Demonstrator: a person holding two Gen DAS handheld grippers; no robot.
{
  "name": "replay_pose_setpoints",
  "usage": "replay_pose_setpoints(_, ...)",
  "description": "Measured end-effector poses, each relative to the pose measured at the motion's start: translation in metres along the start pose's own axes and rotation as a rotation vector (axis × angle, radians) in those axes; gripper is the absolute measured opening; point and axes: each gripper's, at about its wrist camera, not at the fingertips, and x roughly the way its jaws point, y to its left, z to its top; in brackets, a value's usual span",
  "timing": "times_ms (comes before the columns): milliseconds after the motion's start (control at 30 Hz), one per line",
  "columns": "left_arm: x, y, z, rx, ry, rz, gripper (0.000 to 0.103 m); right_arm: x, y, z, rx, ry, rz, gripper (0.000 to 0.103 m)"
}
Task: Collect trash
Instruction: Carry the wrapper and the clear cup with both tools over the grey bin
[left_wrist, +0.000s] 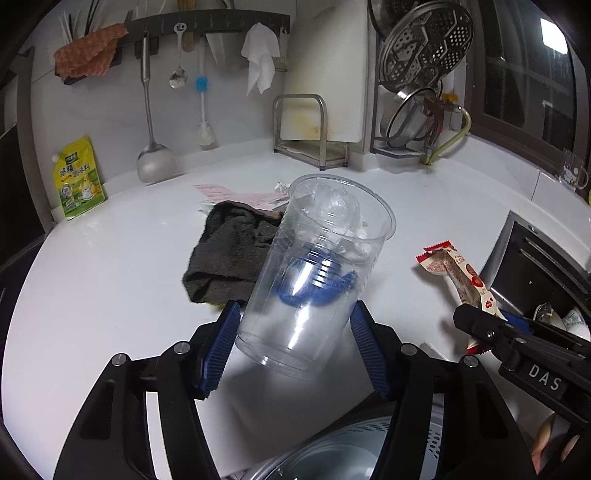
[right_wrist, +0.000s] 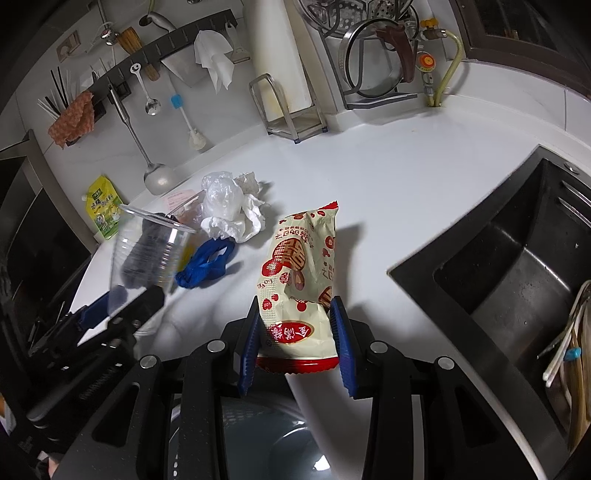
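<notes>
My left gripper (left_wrist: 295, 325) is shut on a clear plastic cup (left_wrist: 314, 273), held tilted above the white counter (left_wrist: 110, 266); the cup also shows in the right wrist view (right_wrist: 147, 251). My right gripper (right_wrist: 297, 325) is shut on a cream and red snack wrapper (right_wrist: 299, 273), seen from the side in the left wrist view (left_wrist: 458, 273). On the counter lie a blue crumpled scrap (right_wrist: 205, 266), crumpled white paper (right_wrist: 240, 218) with clear plastic (right_wrist: 221, 192), and a pink receipt (left_wrist: 236, 194).
A dark grey cloth (left_wrist: 229, 254) lies by the trash. A yellow sauce pouch (left_wrist: 77, 181) leans on the back wall. A black sink (right_wrist: 517, 273) is at the right. A bin's rim (left_wrist: 332, 454) sits below the counter edge. Utensils and racks stand at the back.
</notes>
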Motion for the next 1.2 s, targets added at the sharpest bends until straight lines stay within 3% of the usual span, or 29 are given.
replay_pose_setpoints(400,-0.061,0.011,-0.041,-0.012,0.015,-0.001,0.06,-0.054,0.01,-0.054,0.044,-0.019,0.024,0.035)
replay_pose_setpoints(667,-0.099,0.008,-0.076,-0.002,0.03,-0.008,0.06,-0.091,0.027,-0.096,-0.001,-0.007,0.027,0.035)
replay_pose_setpoints(1200,-0.125,-0.002,-0.123,0.021,0.087,-0.028,0.06,-0.109,0.031,-0.149,-0.045,0.05,0.048,0.035)
